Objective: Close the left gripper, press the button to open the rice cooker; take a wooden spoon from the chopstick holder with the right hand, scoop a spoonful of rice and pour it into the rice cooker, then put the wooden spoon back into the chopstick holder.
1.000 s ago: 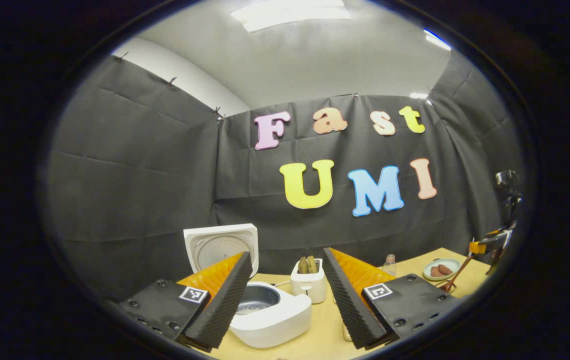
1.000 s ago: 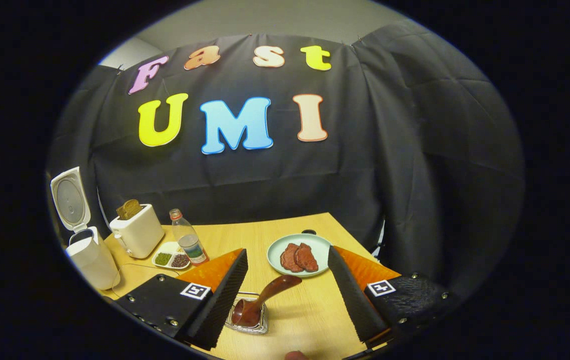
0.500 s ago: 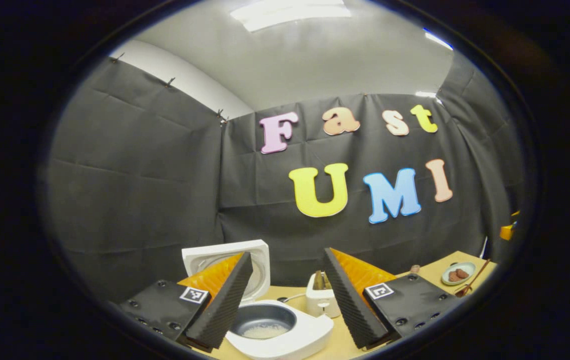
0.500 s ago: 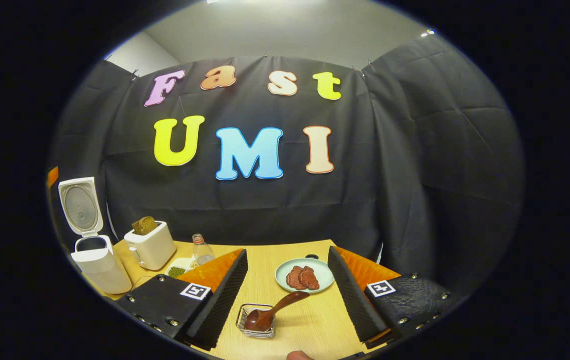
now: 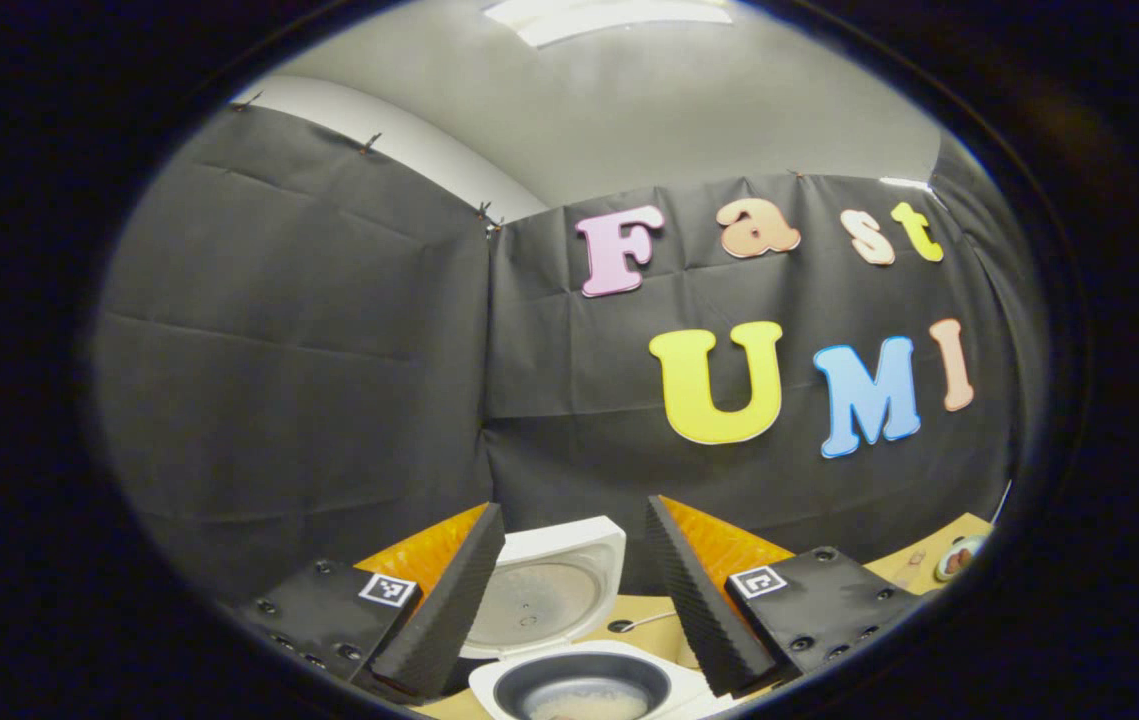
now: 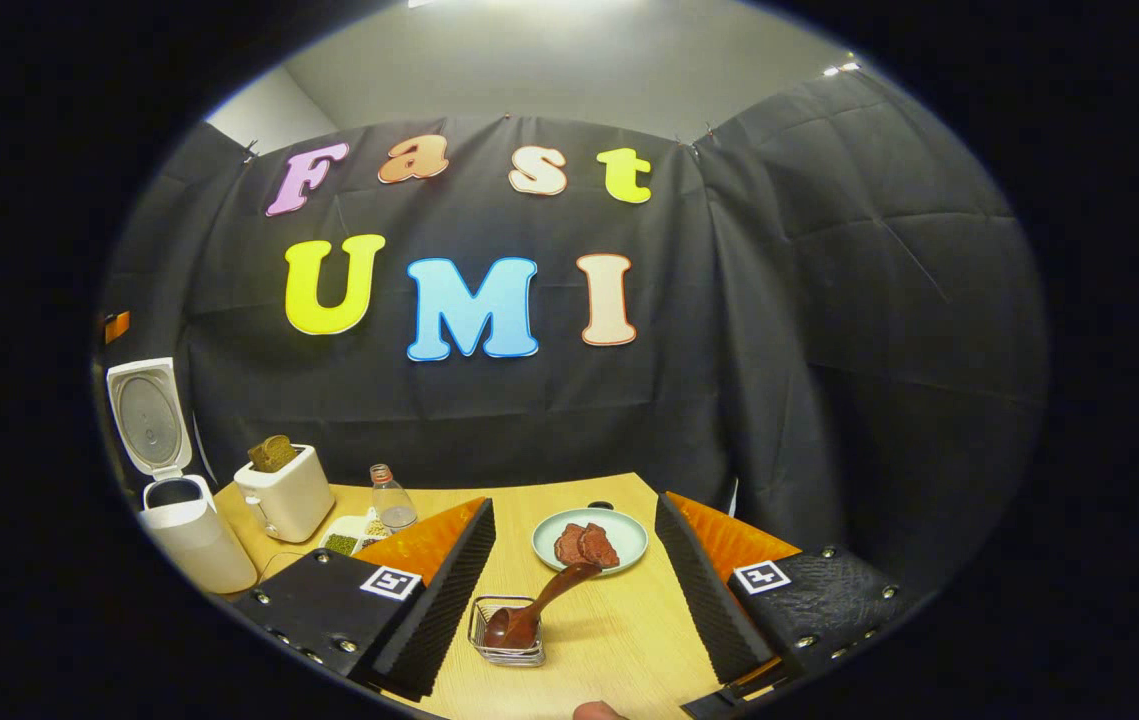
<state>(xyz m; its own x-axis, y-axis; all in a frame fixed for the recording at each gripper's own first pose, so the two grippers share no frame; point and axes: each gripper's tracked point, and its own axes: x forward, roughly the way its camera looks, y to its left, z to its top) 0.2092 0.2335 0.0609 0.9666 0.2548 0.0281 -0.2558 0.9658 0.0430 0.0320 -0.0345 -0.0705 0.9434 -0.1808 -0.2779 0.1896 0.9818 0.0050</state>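
Right tongs [image 6: 575, 600] released, fingers spread wide, nothing between them, hovering over the near part of the counter [image 6: 619, 640]. Just ahead, between the fingers: the chopstick holder [image 6: 507, 632], a small wire basket sitting on the counter. The wooden spoon [image 6: 541, 606] is in it, dark reddish-brown and glossy, bowl end down in the basket, handle leaning up and to the right toward the plate [image 6: 590, 539]. Plate is pale green with two brown pieces on it, beyond the holder. Farther left in the right gripper view: a divided dish [image 6: 354, 533] with green and dark contents, a clear bottle [image 6: 390, 498], a white toaster [image 6: 284, 493] with bread in the slot, then the rice cooker [image 6: 184, 530] at the far left edge of the counter, white, lid [image 6: 147, 418] standing up open. Left tongs [image 5: 574, 590] also released, fingers apart, empty, held right over the cooker. In the left gripper view the cooker's dark inner pot [image 5: 584, 690] sits between the fingers at the bottom edge, with what looks like a small pale heap of rice inside, cut off by the edge so not certain. The raised lid's round inner plate faces the camera behind it.
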